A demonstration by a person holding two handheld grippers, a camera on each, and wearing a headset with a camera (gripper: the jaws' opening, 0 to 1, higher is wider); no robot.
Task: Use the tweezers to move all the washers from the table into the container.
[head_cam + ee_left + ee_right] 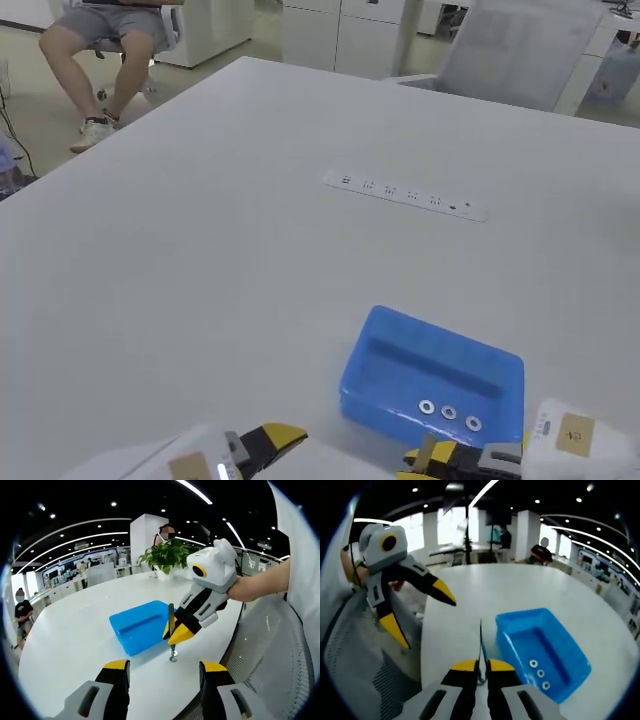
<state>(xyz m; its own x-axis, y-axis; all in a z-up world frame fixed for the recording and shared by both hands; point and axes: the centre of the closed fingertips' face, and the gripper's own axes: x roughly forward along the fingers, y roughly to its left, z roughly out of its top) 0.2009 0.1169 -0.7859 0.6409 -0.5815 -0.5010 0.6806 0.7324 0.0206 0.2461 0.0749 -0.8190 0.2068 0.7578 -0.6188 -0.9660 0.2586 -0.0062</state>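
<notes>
The blue plastic container (pixel 430 360), a shallow rectangular tray with rounded corners and smooth, glossy walls, sits on the matte white surface (pixel 200 280) at about 5 o'clock in the head view. Three small round metal washers (pixel 539 673) lie in a short row on its flat floor, close to one end wall, each a little apart from the next. The right claw (pixel 480 666) is pressed together on the tweezers (pixel 481 635), a slim, dark strip that stands straight up from between the yellow-tipped jaws toward 12 o'clock in the right gripper view, just beside the container's rim at its 9 o'clock. In the left gripper view the tweezers point downward, with their fine tips touching the surface just outside the tray (whether anything is caught in those tips is too small to tell). The left claw (pixel 165 672) is spread wide and holds nothing, its two black jaws with blunt yellow ends at 7 and 5 o'clock of its own view. A long, flat socket strip (pixel 405 195) lies flush in the surface at 12 o'clock from the container.
</notes>
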